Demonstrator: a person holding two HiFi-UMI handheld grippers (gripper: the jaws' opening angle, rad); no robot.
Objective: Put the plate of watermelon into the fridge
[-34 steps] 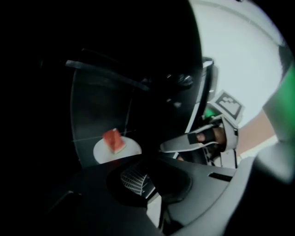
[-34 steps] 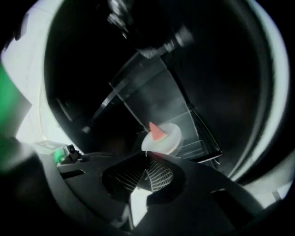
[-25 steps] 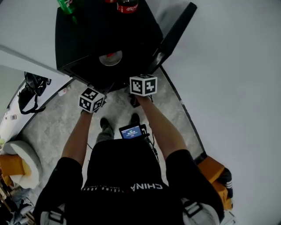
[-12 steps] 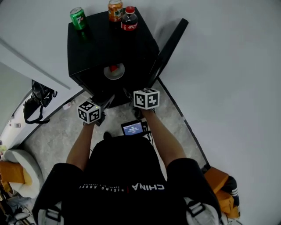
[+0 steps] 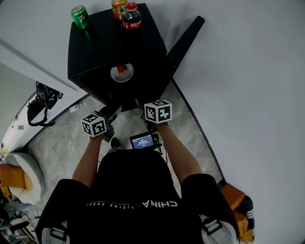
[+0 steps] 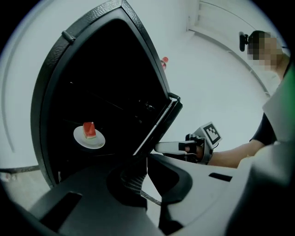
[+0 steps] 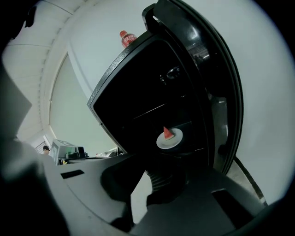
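A white plate [image 5: 122, 73] with a red watermelon wedge [image 5: 122, 69] rests on a shelf inside the open black fridge [image 5: 109, 43]. Its door [image 5: 183, 40] swings out to the right. Both grippers hang in front of the opening, apart from the plate. In the left gripper view the plate [image 6: 89, 137] lies well beyond my left gripper [image 6: 138, 177], whose jaws are shut and empty. The right gripper view shows the plate [image 7: 169, 138] past my right gripper [image 7: 150, 177], also shut with nothing in it. From above, the left gripper [image 5: 113, 112] and right gripper [image 5: 139, 102] sit side by side.
On the fridge top stand a green can [image 5: 80, 15], an orange can [image 5: 118, 7] and a cola bottle [image 5: 131, 16]. A black bag [image 5: 40, 102] lies on the floor at left. A white wall runs along the right, behind the door.
Both grippers have drawn back from the fridge opening toward the person. The left gripper has rolled. The plate stays on the shelf.
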